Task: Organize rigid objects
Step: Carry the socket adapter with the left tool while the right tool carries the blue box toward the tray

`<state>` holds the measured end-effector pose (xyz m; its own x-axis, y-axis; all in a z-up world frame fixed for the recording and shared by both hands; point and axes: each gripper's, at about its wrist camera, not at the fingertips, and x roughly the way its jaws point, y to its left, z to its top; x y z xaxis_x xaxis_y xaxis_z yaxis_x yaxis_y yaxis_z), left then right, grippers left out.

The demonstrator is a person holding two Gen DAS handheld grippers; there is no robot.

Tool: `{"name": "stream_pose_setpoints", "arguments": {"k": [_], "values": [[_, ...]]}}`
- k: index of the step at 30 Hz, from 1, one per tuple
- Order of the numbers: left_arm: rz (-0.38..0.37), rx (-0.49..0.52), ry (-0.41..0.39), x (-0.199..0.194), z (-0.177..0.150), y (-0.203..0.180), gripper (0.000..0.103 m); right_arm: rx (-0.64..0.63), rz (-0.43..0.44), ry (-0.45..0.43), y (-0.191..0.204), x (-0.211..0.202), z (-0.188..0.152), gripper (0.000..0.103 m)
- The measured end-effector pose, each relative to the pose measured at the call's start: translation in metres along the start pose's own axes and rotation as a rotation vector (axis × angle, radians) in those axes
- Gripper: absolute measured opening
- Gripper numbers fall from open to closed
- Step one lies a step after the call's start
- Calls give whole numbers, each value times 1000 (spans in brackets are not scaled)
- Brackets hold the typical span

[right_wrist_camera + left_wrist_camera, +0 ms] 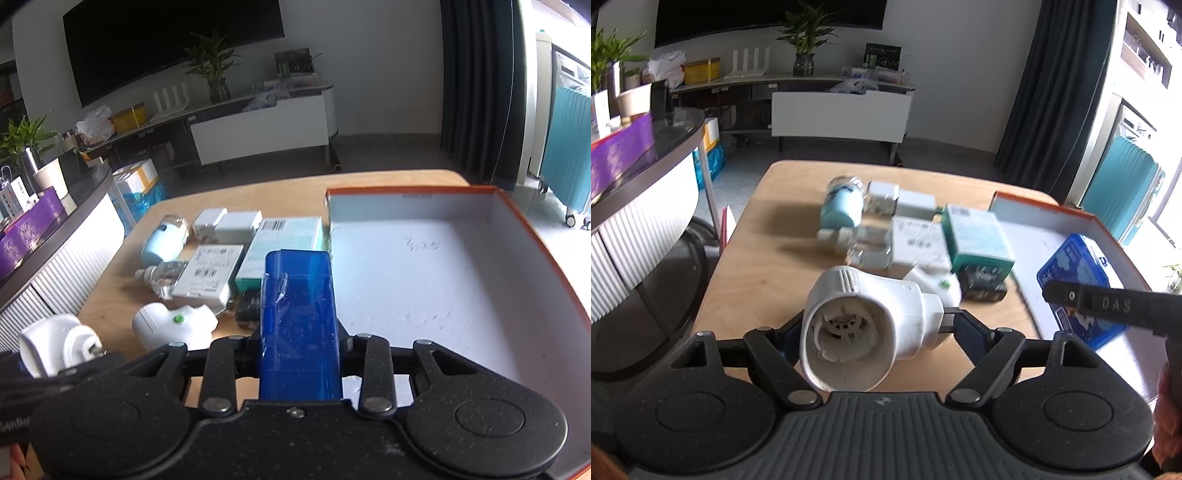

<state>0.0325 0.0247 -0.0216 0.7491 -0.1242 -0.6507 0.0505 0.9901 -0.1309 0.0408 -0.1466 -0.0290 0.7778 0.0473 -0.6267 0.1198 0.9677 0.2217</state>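
Both grippers are mid-carry: the left gripper (pixel 879 325) has its jaws clamped on a white plug-in device (pixel 868 328), the right gripper (pixel 299 350) on a blue box (pixel 297 314). Next, I judge, each load must be lowered inside the orange-rimmed tray (pixel 535 236) and released.

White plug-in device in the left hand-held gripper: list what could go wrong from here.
1. The white plug-in device is rounded and held partly by its metal prongs, so it may twist or slip from the left hand-held gripper.
2. The right hand-held gripper with the blue box is close by; they could collide over the orange-rimmed tray.
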Motion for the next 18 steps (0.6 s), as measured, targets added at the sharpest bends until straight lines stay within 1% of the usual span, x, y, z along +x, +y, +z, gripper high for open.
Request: {"name": "stream_pose_setpoints", "arguments": {"k": [6, 8, 15, 18], "values": [[-34, 25, 1, 3, 15, -20, 83, 20, -21, -33, -15, -11, 8, 40], [-48, 33, 0, 5, 20, -27, 83, 12, -41, -44, -21, -15, 10, 40], [-93, 66, -12, 10, 33, -61, 83, 29, -86, -63, -46, -23, 18, 40], [-118, 65, -9, 13, 36, -76, 83, 41, -104, -70, -58, -25, 21, 40]]}}
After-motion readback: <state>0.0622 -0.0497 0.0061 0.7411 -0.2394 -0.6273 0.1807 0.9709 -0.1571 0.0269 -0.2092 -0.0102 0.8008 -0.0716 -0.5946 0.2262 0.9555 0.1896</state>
